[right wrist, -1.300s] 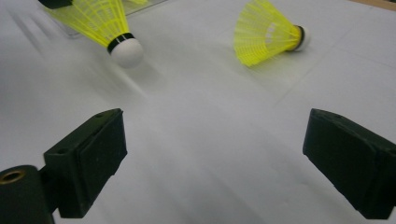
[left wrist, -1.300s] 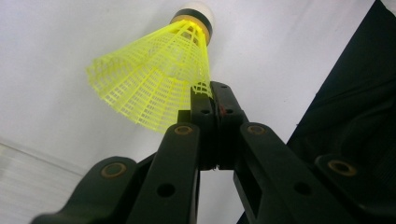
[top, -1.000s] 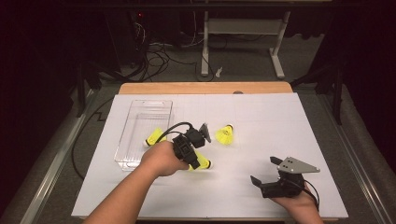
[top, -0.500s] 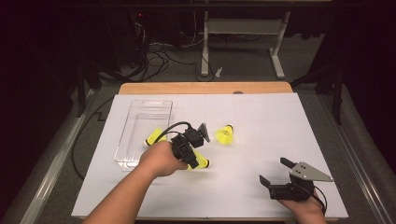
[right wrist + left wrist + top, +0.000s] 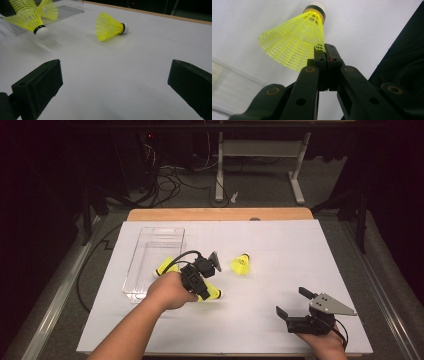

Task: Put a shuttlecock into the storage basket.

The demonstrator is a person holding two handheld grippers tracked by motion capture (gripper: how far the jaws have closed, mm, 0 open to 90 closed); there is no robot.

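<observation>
From above, the left gripper (image 5: 212, 292) sits near the middle of the white surface (image 5: 280, 270), just right of a clear tray (image 5: 150, 262). Its fingers are closed on a yellow shuttlecock (image 5: 211, 293), whose white tip points toward the near right. Another shuttlecock (image 5: 165, 267) shows at the tray's right edge, partly hidden by the hand and cable; whether it lies inside the tray cannot be told from here. A 3rd shuttlecock (image 5: 241, 264) lies on its side on the surface, near the left gripper and apart from it. The right gripper (image 5: 295, 302) rests at the near right corner, well apart from all 3, fingers spread with nothing between them.

Along the left gripper's view, the 2 black fingers (image 5: 320, 58) press together on the rim of the held shuttlecock's (image 5: 294, 45) mesh skirt, cork end up and away from the camera. The tray's edge (image 5: 227, 87) shows at lower left.

Across the right gripper's view, the fingers (image 5: 37, 85) stand wide open over bare surface. The loose shuttlecock (image 5: 110, 26) lies ahead, cork to the right. At upper left the held shuttlecock (image 5: 27, 20) hangs cork-down, with another skirt (image 5: 48, 10) behind it by the tray (image 5: 67, 11).
</observation>
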